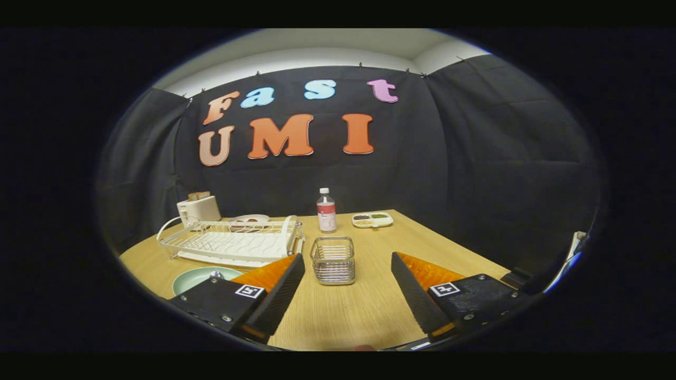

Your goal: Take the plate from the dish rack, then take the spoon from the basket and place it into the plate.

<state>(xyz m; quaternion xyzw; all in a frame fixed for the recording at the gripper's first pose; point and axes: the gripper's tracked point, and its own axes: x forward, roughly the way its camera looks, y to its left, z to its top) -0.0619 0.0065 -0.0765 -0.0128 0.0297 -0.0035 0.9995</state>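
Note:
A pale green plate (198, 278) lies flat on the wooden table (364, 311), in front of the white dish rack (232, 241) and partly hidden behind my left finger. A small shiny piece, perhaps the spoon's end (215, 274), rests on the plate. The wire basket (332, 259) stands just ahead of the fingers, between their tips and slightly left of centre; I see nothing inside it. My gripper (348, 261) is open, its fingers wide apart, holding nothing.
A white toaster (198, 209) stands behind the rack, with a round plate (248, 220) beside it. A clear bottle (326, 211) and a divided snack tray (372, 219) sit near the table's far edge. Black cloth walls enclose the booth.

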